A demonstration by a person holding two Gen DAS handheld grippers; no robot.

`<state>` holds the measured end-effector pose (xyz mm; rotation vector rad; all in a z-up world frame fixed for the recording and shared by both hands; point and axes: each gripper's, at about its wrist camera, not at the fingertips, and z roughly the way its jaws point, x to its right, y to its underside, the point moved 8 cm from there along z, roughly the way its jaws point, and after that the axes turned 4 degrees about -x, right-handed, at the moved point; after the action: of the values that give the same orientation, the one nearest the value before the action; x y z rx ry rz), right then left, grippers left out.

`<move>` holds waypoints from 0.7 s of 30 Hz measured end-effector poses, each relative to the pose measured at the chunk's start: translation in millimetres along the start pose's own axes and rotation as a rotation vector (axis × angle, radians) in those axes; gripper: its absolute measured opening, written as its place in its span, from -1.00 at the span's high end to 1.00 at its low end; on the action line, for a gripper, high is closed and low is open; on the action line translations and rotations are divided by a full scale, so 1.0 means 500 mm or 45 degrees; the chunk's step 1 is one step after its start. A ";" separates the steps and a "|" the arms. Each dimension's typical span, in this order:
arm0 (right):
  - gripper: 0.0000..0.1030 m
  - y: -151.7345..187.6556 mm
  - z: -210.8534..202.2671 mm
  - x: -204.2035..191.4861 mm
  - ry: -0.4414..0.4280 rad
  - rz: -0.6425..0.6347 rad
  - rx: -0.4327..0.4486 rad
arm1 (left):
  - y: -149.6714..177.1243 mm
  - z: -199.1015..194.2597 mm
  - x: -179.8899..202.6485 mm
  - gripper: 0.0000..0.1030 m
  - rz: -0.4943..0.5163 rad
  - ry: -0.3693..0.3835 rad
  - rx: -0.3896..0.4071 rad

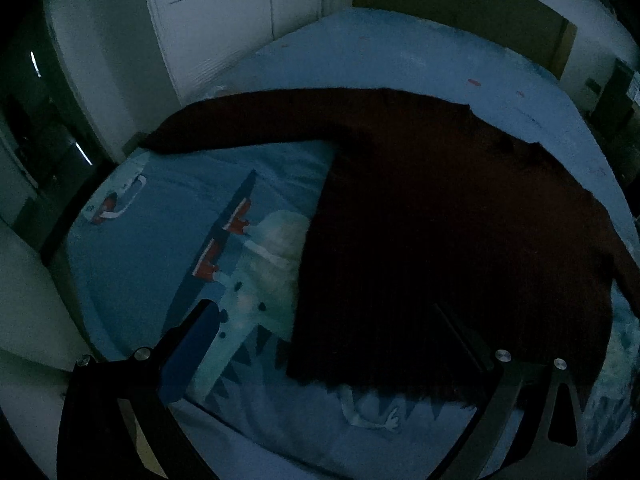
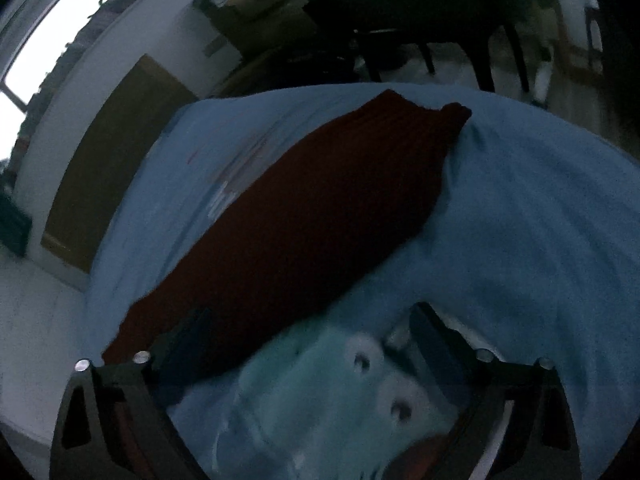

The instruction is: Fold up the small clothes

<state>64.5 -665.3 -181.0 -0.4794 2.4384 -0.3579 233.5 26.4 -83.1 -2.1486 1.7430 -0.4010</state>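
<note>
A dark maroon knit sweater [image 1: 420, 208] lies spread flat on a blue bed cover [image 1: 168, 248], one sleeve stretched out to the left. My left gripper [image 1: 328, 344] hovers open just above its lower hem, fingers wide apart, holding nothing. In the right wrist view the sweater [image 2: 304, 216] runs diagonally from lower left to upper right. My right gripper [image 2: 312, 340] is open above the sweater's near edge and the cartoon print of the cover [image 2: 352, 392]; its left finger [image 2: 188, 344] is over the dark knit.
The bed cover has a cartoon shark and boat print [image 1: 248, 280]. White wardrobe doors [image 1: 224, 20] stand behind the bed. A window [image 2: 52, 32], a brown panel [image 2: 116, 152] and a dark chair [image 2: 440, 24] surround the bed.
</note>
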 end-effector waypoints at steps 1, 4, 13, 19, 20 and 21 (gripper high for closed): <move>-0.82 -0.010 0.006 0.002 -0.009 0.014 0.009 | 0.001 0.007 0.002 -0.98 0.001 -0.001 -0.008; -0.78 -0.041 0.013 0.005 -0.027 0.030 0.044 | 0.006 0.022 0.008 -0.98 0.004 -0.013 -0.020; -0.14 -0.102 0.047 0.021 -0.132 0.189 0.107 | 0.003 0.037 0.021 -0.98 0.022 -0.011 -0.011; 0.75 -0.127 0.058 0.048 -0.222 0.348 0.101 | 0.010 0.053 0.024 -0.98 0.019 0.022 -0.066; 0.80 -0.129 0.058 0.046 -0.233 0.354 0.099 | 0.011 0.055 0.025 -0.98 0.021 0.032 -0.076; 0.82 -0.123 0.054 0.039 -0.239 0.349 0.098 | 0.012 0.059 0.026 -0.98 0.024 0.037 -0.086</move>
<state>82.4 -732.3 -189.6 -0.1344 2.2597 -0.2752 243.5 14.9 -112.4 -2.1816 1.8161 -0.3753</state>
